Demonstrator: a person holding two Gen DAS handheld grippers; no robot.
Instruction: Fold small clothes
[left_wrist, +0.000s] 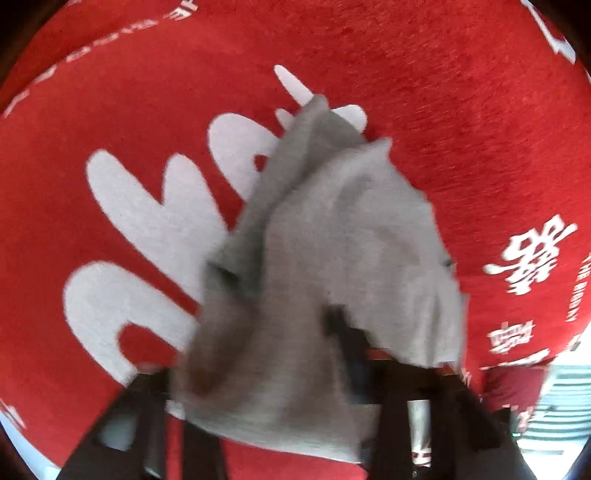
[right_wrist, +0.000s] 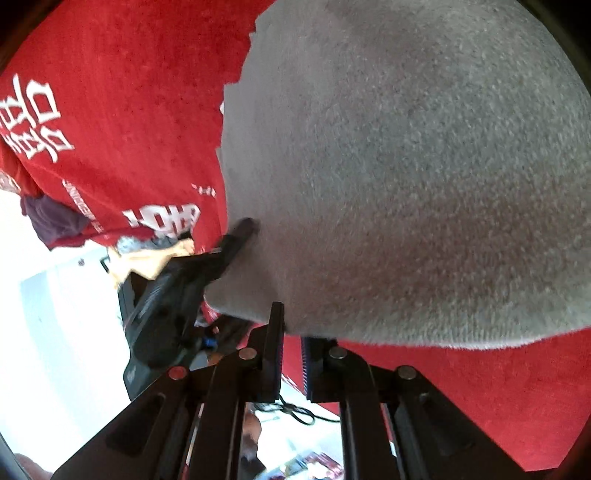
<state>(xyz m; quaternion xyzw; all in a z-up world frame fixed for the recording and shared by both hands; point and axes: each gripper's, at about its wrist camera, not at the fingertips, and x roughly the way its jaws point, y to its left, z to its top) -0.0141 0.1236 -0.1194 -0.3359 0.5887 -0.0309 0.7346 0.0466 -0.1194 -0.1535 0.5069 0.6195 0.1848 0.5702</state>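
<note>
Small grey fleecy knit garment (left_wrist: 332, 258), bunched and draped over red plush cloth with white lettering (left_wrist: 461, 110). Left gripper (left_wrist: 266, 373) clamped on garment; right gripper (right_wrist: 293, 325) nearly closed, pinching its hem.

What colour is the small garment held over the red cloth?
Grey, a plain light knit with no pattern. The small garment shows best in the right wrist view, over the red cloth.

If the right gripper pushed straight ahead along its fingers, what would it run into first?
The grey garment: the right gripper already has its lower hem between its nearly shut fingers, and the cloth fills the view ahead. The red printed cloth lies beyond; depth is unclear.
</note>
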